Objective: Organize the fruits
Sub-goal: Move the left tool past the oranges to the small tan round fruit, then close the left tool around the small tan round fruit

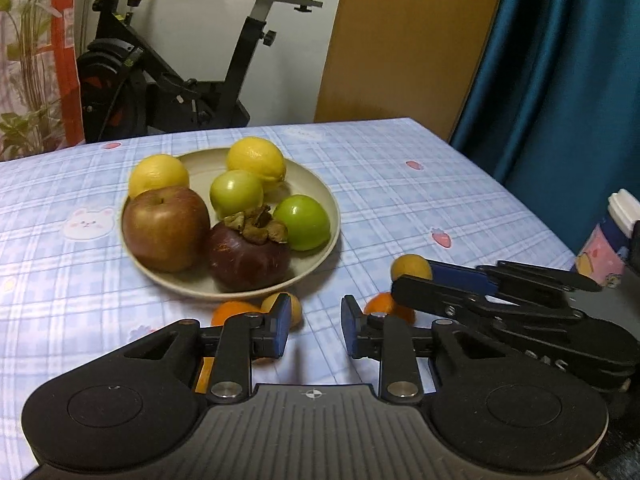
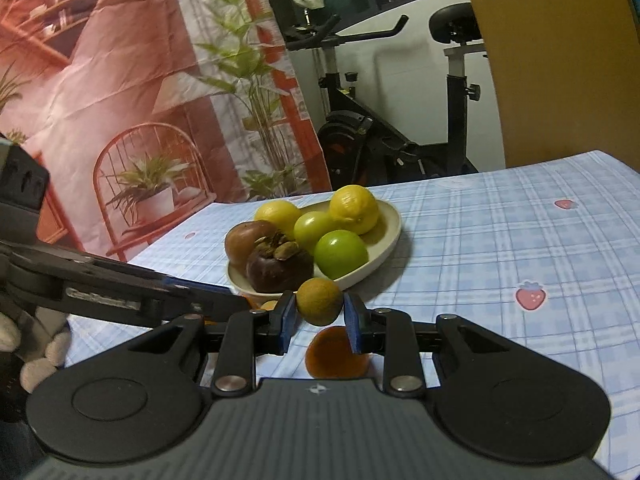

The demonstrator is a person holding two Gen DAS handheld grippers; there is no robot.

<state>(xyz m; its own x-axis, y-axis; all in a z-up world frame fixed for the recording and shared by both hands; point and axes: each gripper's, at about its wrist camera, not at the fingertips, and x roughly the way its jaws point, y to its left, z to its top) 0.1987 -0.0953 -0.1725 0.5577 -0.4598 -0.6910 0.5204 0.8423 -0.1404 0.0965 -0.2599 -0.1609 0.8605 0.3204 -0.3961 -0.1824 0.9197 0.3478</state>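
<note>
A beige plate on the checked tablecloth holds two lemons, two green fruits, a red apple and a dark mangosteen. My right gripper is shut on a small brownish-yellow round fruit, held just above the table near the plate's front rim. An orange fruit lies under it. My left gripper is open and empty above the table, with an orange fruit and a small yellow fruit beside its left finger.
A pink and blue cup with a white lid stands at the table's right edge. An exercise bike and a teal curtain stand beyond the table. A printed backdrop hangs at the left.
</note>
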